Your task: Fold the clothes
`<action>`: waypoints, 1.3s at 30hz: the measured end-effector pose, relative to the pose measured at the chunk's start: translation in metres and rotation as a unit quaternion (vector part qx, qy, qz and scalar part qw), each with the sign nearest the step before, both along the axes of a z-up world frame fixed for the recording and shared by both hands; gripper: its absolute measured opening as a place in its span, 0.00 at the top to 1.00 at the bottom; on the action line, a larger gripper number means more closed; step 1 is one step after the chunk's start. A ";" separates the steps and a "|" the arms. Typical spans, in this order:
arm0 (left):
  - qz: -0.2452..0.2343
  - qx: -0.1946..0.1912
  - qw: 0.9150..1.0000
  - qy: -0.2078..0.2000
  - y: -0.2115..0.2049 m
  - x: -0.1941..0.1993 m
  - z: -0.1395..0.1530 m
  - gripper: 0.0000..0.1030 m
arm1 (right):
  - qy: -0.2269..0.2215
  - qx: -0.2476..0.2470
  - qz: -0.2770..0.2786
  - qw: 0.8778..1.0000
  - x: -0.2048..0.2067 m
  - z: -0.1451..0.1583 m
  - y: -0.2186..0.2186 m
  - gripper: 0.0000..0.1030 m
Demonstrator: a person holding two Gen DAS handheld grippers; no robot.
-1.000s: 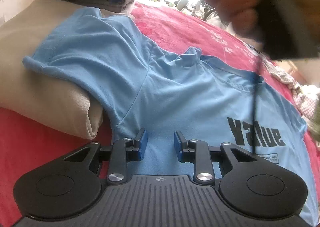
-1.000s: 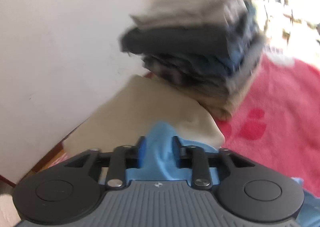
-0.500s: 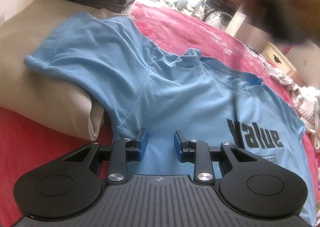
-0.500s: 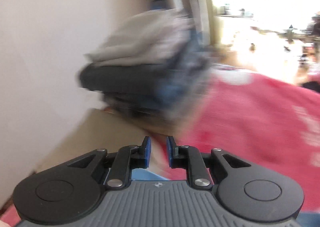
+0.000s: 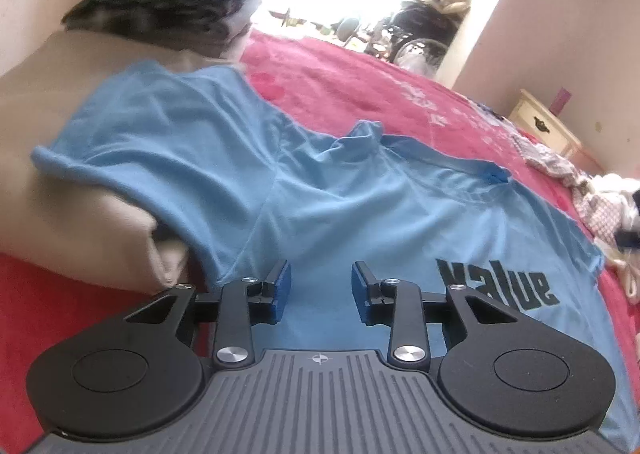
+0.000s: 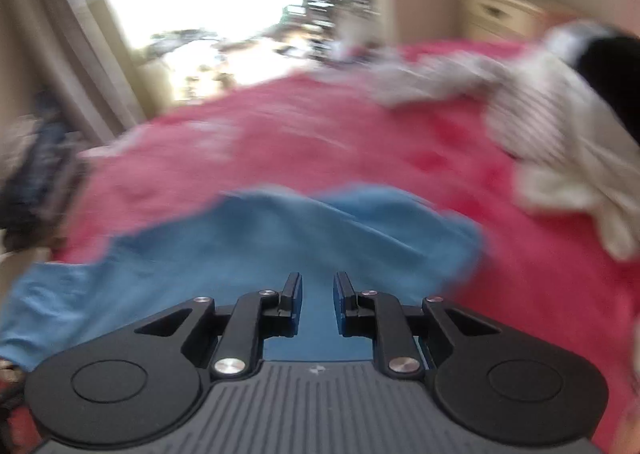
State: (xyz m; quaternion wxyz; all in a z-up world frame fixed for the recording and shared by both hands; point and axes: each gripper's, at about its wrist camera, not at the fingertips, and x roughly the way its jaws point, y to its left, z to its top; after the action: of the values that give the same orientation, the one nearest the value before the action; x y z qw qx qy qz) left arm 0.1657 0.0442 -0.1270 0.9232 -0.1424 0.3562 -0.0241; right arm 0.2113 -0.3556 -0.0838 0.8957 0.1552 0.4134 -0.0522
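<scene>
T-shirt (image 5: 320, 189) lying spread on red bed (image 5: 360, 93), one sleeve draping over beige pillow (image 5: 60, 213). Left gripper (image 5: 320, 290) and right gripper (image 6: 316, 302) hovering released, grasping nothing. Risking uneven fold, sleeve snagging on pillow.

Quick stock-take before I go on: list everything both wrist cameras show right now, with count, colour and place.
T-shirt: one, light blue, black "value" print, spread on the bedspread, one sleeve up on the pillow.
Bedspread: one, pinkish red.
Pillow: one, beige, left.
Stacked clothes: one pile, dark, behind the pillow.
Unfolded clothes: one heap, white and checked, far right.
Cabinet: one, cream, by the wall.
Left gripper: open, over the shirt.
Right gripper: open, empty, blurred view.
</scene>
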 end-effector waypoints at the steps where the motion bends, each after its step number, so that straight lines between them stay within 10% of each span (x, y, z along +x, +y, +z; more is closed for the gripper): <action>1: -0.005 0.007 1.000 -0.002 -0.003 0.000 -0.002 0.67 | 0.007 0.004 -0.022 1.000 -0.008 -0.008 -0.016 0.81; 7: -0.016 0.023 1.000 -0.001 -0.008 0.000 -0.012 0.66 | 0.009 0.079 -0.127 0.989 -0.006 -0.054 -0.078 0.78; 9: -0.016 0.022 1.000 -0.004 -0.008 0.001 -0.013 0.66 | 0.004 0.113 -0.158 0.981 0.002 -0.065 -0.094 0.63; 16: -0.023 0.029 0.999 -0.015 -0.010 0.000 -0.017 0.62 | -0.028 0.293 -0.228 0.928 0.031 -0.101 -0.132 0.53; 18: -0.024 0.032 0.999 -0.016 -0.011 0.000 -0.017 0.62 | -0.038 0.249 -0.206 0.945 0.042 -0.096 -0.122 0.89; 21: -0.025 0.031 0.999 -0.017 -0.010 0.000 -0.017 0.62 | -0.096 0.121 -0.113 0.981 0.048 -0.061 -0.079 0.91; 24: -0.024 0.025 0.999 -0.015 -0.009 0.000 -0.016 0.62 | -0.145 -0.037 0.060 0.987 0.039 -0.027 0.000 0.91; 27: -0.022 0.020 0.999 -0.013 -0.008 0.000 -0.016 0.62 | -0.122 -0.196 0.248 0.941 0.019 -0.032 0.085 0.90; 34: -0.020 0.012 1.000 -0.011 -0.005 0.001 -0.015 0.62 | -0.053 -0.360 0.422 0.830 -0.036 -0.075 0.162 0.69; 39: -0.019 0.010 1.000 -0.010 -0.005 0.001 -0.016 0.62 | -0.056 -0.222 0.291 0.929 -0.011 -0.043 0.116 0.64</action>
State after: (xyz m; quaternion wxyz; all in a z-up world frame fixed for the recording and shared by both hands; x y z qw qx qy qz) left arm 0.1667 0.0397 -0.1427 0.9274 -0.1265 0.3498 -0.0393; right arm 0.2002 -0.2395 -0.1265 0.9047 -0.1720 0.3678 0.1292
